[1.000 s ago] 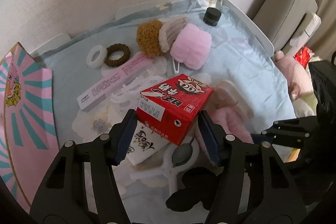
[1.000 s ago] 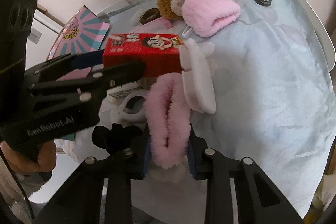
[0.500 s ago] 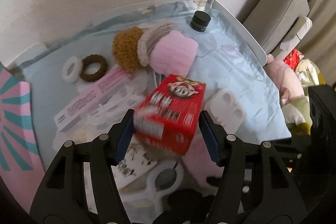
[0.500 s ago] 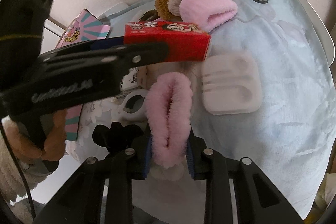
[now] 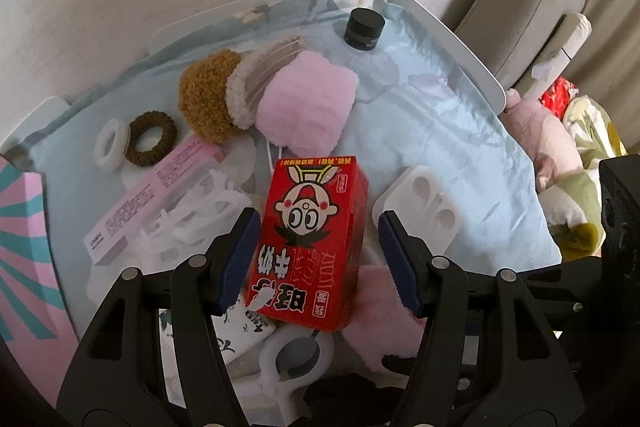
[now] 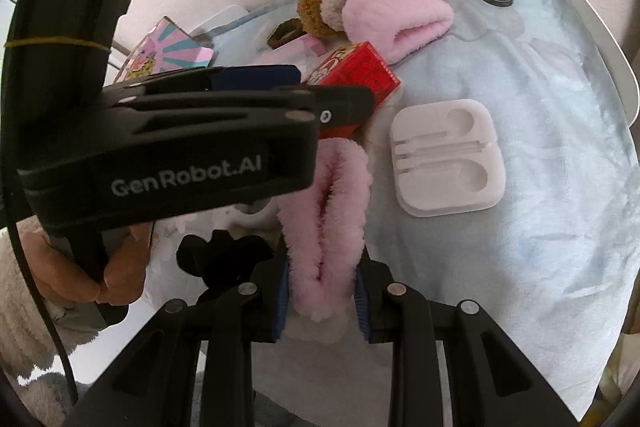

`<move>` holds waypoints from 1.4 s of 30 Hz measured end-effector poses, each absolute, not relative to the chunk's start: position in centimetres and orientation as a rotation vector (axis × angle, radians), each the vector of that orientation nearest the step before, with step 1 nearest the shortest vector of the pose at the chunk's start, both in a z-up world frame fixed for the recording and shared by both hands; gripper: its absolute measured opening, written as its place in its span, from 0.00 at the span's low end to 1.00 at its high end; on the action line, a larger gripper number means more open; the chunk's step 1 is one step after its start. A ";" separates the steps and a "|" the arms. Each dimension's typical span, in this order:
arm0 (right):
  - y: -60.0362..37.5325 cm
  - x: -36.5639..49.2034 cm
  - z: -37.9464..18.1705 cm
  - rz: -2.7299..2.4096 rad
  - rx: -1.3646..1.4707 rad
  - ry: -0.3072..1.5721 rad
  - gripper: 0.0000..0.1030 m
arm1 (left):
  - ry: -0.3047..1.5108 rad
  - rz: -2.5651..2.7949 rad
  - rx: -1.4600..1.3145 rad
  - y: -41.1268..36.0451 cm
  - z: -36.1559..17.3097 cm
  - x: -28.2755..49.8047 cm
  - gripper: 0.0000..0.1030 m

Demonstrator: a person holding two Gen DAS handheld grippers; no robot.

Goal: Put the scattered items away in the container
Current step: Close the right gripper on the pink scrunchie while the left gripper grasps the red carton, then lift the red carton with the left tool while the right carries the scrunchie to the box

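Tilting steeply down, the left gripper (image 5: pixel 320 259) loosely brackets the red box (image 5: pixel 310 247); the right gripper (image 6: pixel 322 301) pinches the pink scrunchie (image 6: pixel 328 223).

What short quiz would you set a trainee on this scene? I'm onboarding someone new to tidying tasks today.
1. True or false: the right gripper is clamped on a fluffy pink band.
2. What lies between the fingers of the left gripper? A: red box. B: mug. C: book.
3. Fill in: the white tray lies on a light ___ cloth.
Key: 1 true; 2 A; 3 blue.
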State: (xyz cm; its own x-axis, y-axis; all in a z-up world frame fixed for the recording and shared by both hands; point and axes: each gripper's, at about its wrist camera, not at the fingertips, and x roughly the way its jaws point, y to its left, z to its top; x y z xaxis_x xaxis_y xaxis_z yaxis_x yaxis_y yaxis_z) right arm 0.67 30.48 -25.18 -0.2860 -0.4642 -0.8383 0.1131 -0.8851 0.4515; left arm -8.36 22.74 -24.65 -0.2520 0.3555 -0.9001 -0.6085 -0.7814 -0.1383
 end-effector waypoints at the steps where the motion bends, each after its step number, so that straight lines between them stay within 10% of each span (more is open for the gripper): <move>1: 30.4 0.7 -25.1 -2.222 1.600 -0.429 0.25 | 0.322 2.067 -1.398 22.7 -24.7 -8.3 0.60; 4: 30.3 0.6 -25.3 -2.212 1.602 -0.440 0.29 | 0.327 2.065 -1.415 22.8 -25.0 -8.5 0.82; 9: 30.0 0.3 -25.6 -2.202 1.601 -0.453 0.31 | 0.353 2.076 -1.402 23.0 -25.0 -8.1 0.82; 13: 29.5 0.0 -25.9 -2.214 1.594 -0.435 0.31 | 0.385 2.088 -1.383 22.9 -24.7 -8.0 0.49; 20: 29.4 0.2 -25.7 -2.261 1.564 -0.424 0.22 | 0.332 2.106 -1.379 21.5 -23.8 -8.1 0.48; 23: 29.6 0.4 -25.4 -2.278 1.545 -0.431 0.21 | 0.304 2.102 -1.364 21.1 -22.9 -8.1 0.18; 26: 30.0 0.5 -25.1 -2.290 1.534 -0.448 0.21 | 0.329 2.100 -1.368 21.1 -22.6 -8.1 0.15; 30: 30.2 0.3 -25.1 -2.306 1.548 -0.460 0.21 | 0.312 2.087 -1.377 21.0 -22.8 -8.3 0.16; 33: 30.0 0.1 -25.0 -2.321 1.554 -0.459 0.21 | 0.333 2.087 -1.406 21.2 -23.4 -8.5 0.45; 42: 30.3 1.0 -25.6 -2.325 1.582 -0.498 0.21 | 0.336 2.003 -1.505 20.8 -26.0 -8.1 0.54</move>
